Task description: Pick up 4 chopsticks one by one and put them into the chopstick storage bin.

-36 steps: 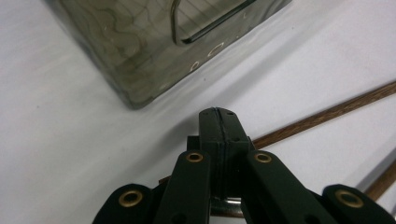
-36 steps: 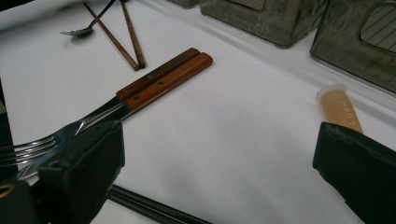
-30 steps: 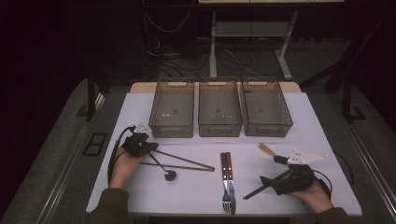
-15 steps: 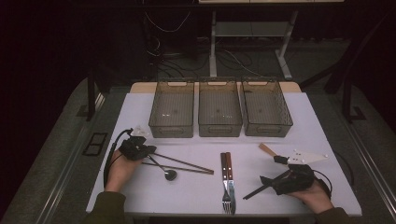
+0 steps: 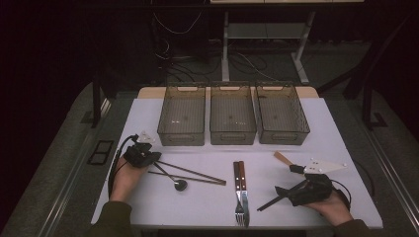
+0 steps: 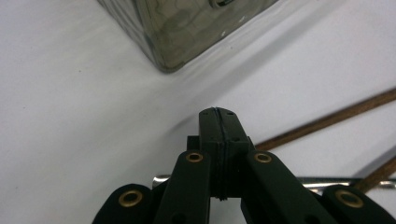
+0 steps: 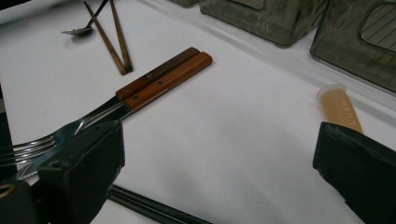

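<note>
**Shut jaws over the spoon handle: a slip waiting to happen**

The left gripper (image 5: 148, 157) has its jaws pressed flat together with nothing between them, its tip hanging just above the near end of the spoon (image 5: 174, 179) and the two chopsticks (image 5: 197, 174). In the left gripper view the spoon's bright metal handle (image 6: 327, 183) runs crosswise under the jaws, and a brown chopstick (image 6: 327, 122) slants away beyond it. To my eye the risk is plain: closed jaws cannot take a thin handle, and a push from them would likely skid the spoon across the smooth white table (image 5: 148, 207) or knock the chopsticks out of line. Jaws opened too late or too low could also catch a chopstick along with the handle.

The spoon is slim, dark-handled, small-bowled, lying flat, its handle crossing the chopsticks.

The right gripper (image 5: 269, 201) rests with jaws apart, holding nothing, near a fork and knife (image 5: 240, 190) with wooden handles. Three bins (image 5: 232, 136) stand behind.
</note>
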A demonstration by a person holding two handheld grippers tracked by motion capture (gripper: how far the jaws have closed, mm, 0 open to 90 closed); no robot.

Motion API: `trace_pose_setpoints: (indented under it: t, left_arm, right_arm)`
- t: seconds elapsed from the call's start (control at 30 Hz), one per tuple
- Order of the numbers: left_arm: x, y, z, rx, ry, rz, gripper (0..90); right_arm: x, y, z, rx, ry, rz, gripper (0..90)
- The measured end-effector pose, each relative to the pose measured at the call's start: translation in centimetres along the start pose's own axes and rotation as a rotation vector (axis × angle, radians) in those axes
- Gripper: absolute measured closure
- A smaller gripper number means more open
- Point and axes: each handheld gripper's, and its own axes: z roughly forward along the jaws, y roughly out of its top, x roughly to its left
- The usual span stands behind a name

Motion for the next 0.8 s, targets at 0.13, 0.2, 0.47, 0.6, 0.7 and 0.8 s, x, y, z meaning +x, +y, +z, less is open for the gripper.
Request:
trace_pose_setpoints:
  t: [0.13,0.2,0.47,0.6,0.7,0.8]
  left_arm:
    - [-0.1,-0.2,-0.4,0.007,-0.011,-0.003,89.5]
    - [-0.1,-0.3,-0.5,0.008,-0.015,0.001,89.5]
    - [-0.4,-1.0,-1.2,0.004,-0.034,-0.002,89.5]
    - [-0.2,-1.1,-1.0,0.006,-0.028,0.006,89.5]
    - [-0.1,-1.1,-0.9,0.01,-0.03,-0.001,89.5]
    - [-0.2,-1.3,-1.1,0.013,-0.038,-0.002,89.5]
  right_arm:
    - [0.0,0.0,0.0,-0.001,0.0,-0.001,2.4]
    - [0.0,0.0,0.0,-0.001,0.0,0.0,2.4]
    - [0.0,0.0,0.0,-0.001,0.0,0.0,2.4]
    - [0.0,0.0,0.0,0.001,0.001,-0.001,2.4]
    - [0.0,0.0,0.0,0.0,0.0,-0.001,2.4]
    - [0.0,0.0,0.0,-0.001,0.0,0.0,2.4]
